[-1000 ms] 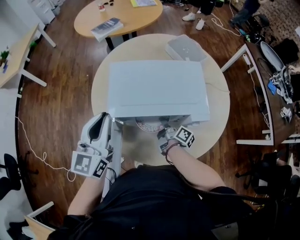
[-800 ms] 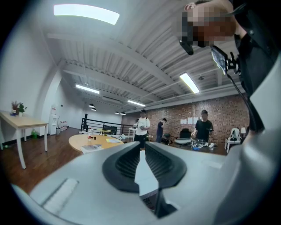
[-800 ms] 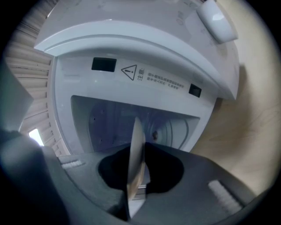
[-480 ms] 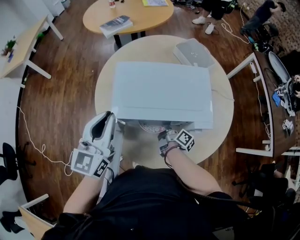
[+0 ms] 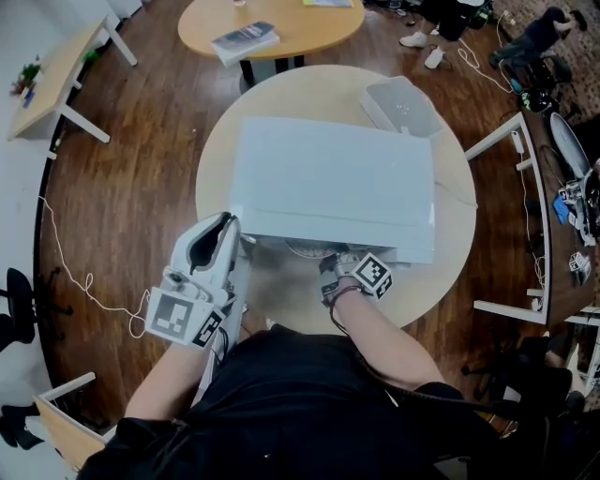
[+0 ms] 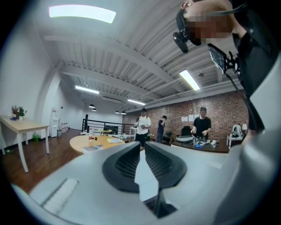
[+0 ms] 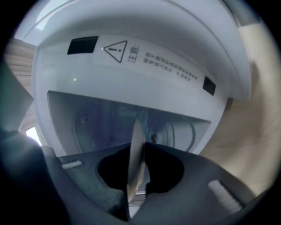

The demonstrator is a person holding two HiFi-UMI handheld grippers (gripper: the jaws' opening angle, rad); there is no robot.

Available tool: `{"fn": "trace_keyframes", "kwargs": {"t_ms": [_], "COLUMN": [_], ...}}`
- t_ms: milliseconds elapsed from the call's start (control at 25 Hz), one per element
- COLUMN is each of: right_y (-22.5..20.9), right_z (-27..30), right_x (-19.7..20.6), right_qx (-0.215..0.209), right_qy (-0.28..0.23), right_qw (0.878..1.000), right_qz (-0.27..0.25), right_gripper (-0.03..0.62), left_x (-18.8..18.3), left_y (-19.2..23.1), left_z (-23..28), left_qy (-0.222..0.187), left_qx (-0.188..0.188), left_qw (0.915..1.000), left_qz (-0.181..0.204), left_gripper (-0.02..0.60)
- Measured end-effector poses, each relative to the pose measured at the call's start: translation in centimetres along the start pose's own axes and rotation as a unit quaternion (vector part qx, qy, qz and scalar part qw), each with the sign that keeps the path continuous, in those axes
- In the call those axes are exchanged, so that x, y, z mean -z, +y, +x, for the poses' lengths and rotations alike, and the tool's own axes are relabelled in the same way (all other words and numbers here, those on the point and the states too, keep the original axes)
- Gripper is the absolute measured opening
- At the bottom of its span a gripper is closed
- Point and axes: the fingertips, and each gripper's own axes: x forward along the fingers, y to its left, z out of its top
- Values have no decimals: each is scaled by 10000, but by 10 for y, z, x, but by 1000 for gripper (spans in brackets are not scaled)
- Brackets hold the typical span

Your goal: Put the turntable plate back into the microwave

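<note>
Wide shot first: a dark wooden floor [image 5: 141, 169] and on it the big round table [image 5: 441, 253], pale top, with the white microwave [image 5: 333, 183] sitting square in the middle and a white lidded box [image 5: 401, 105] just behind its far right corner. A second round table [image 5: 281, 23] stands further back with a book [image 5: 246, 37] on it. Now the microwave door [image 5: 238, 281]: it's swung open at the front left, edge toward the person. The left gripper [image 5: 228, 227] is right on it, and its own camera shows that gripper [image 6: 141, 147] with jaws nearly together, pinching the thin white door edge [image 6: 147, 180]; people stand at a brick wall in the distance. Over to the right gripper [image 5: 331, 260], marker cube up, pushed in at the oven's open front. From its own camera the microwave [image 7: 145, 83] fills the picture, warning label [image 7: 115, 50] above the opening and the pale cavity straight ahead. The right gripper [image 7: 140, 147] is clamped tight on the turntable plate [image 7: 136, 154], seen edge-on as a thin sliver between the pads. From the head view the turntable plate [image 5: 314, 249] pokes out from under the microwave's front edge, right at the mouth of the cavity; whether it touches the cavity floor I can't tell.
</note>
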Motion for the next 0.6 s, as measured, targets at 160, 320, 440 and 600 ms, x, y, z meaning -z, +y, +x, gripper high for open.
{"fn": "trace_keyframes", "kwargs": {"t_ms": [160,320,440,600], "right_y": [-3,-5,-5,-3], "right_z": [3,7,11,17], "right_x": [-2,-3,-5,-10], "right_qx": [50,85,104,101], "right_qy": [-50,-114,-138,-230], "right_qw": [10000,9999,9998,9997], "right_qz": [-71,-51,-31,36], "right_gripper": [37,37,37,37], "left_x": [2,2,4,5], "left_y": [-1,0,3,4], "left_z": [4,5,4,5], "left_qy": [19,55,99,155], "left_qx": [6,25,-5,-18], "left_qw": [10000,10000,9999,9999], "left_qz": [2,7,-15,19], "left_gripper": [35,35,35,35]}}
